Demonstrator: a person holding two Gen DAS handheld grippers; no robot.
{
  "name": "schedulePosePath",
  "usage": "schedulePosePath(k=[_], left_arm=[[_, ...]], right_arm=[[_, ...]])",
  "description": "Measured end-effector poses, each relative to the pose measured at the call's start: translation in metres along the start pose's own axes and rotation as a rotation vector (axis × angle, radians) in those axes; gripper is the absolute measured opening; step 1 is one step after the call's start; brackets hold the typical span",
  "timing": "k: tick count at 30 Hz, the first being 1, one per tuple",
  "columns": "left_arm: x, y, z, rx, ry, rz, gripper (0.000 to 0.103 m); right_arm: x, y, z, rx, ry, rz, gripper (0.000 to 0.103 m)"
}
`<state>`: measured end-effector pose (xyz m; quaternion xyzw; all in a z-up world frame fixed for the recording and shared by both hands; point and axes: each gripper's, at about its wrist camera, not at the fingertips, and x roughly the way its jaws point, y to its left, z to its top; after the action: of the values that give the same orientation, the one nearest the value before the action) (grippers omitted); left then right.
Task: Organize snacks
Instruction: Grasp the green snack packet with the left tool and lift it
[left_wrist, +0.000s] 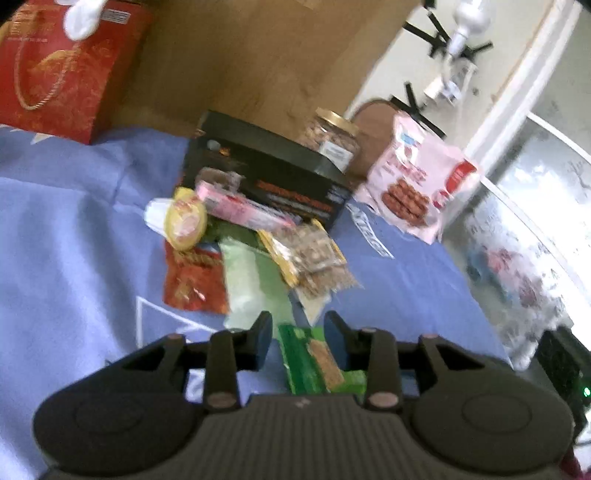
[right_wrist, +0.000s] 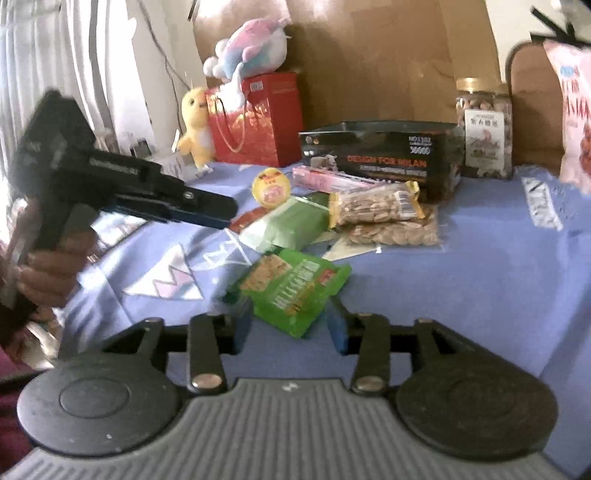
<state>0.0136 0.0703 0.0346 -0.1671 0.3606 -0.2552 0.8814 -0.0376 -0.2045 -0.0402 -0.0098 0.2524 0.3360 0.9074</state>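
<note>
Snacks lie in a heap on a blue cloth: a green cracker packet, a pale green pouch, two nut packets, a yellow round cup, a pink bar, a red pouch, all in front of a black box. My right gripper is open, its fingers on either side of the cracker packet's near end. My left gripper is open above the cloth, with the cracker packet below between its fingers. The left gripper also shows in the right wrist view, left of the heap.
A nut jar and a pink biscuit bag stand behind the box. A red gift bag with plush toys stands at the back left against a brown board. The cloth's right edge drops off near a floral cover.
</note>
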Motion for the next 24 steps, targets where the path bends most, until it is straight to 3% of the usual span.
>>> schedulePosePath(k=[5, 11, 16, 21, 24], left_arm=[[0.014, -0.014, -0.009, 0.061, 0.065, 0.006, 0.042], [0.034, -0.012, -0.014, 0.032, 0.145, 0.010, 0.046], [0.042, -0.018, -0.021, 0.065, 0.139, 0.009, 0.037], [0.038, -0.016, -0.019, 0.044, 0.129, -0.015, 0.031], [0.029, -0.029, -0.008, 0.102, 0.095, -0.009, 0.031]], right_arm=[[-0.004, -0.010, -0.006, -0.008, 0.011, -0.024, 0.054], [0.005, -0.003, -0.008, -0.057, 0.034, 0.008, 0.054], [0.021, 0.006, -0.006, -0.109, 0.028, -0.007, 0.052], [0.017, 0.000, -0.005, -0.062, -0.001, -0.012, 0.042], [0.008, 0.005, -0.001, -0.081, -0.043, -0.030, 0.042]])
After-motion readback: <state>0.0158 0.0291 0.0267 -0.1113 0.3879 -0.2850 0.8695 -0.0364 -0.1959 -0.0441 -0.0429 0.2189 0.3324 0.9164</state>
